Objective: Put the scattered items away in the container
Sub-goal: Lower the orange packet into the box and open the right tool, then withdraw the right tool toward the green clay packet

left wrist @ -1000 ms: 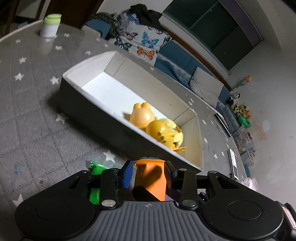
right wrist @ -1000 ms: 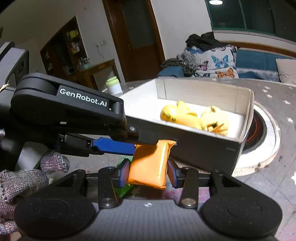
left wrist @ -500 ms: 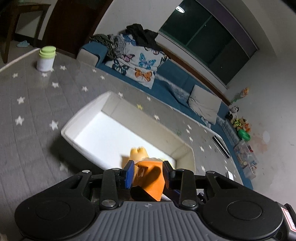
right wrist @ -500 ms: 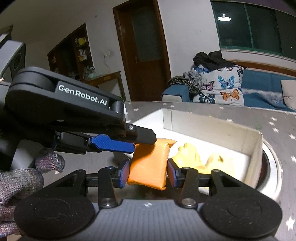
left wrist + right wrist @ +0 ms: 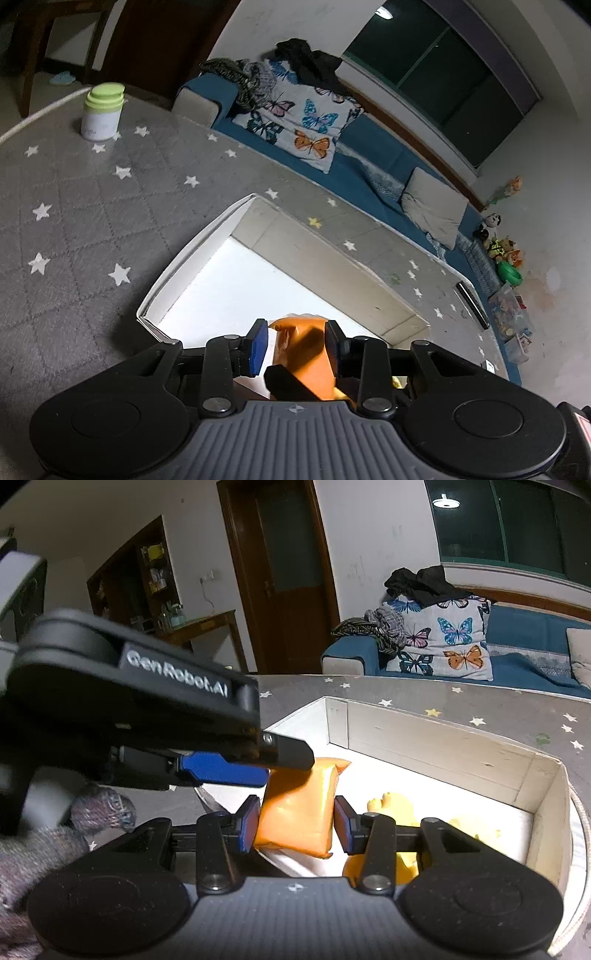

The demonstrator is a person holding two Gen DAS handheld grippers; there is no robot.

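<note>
Resting between both fingers (image 5: 343, 827): orange pouch (image 5: 299, 812)

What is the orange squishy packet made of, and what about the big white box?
The orange packet looks like a soft, glossy plastic pouch: it shines, has a crimped edge and bulges between the right gripper. The white box seems to be matte cardboard: thin flat walls with folded corner flaps. What is inside the packet cannot be seen.
</note>
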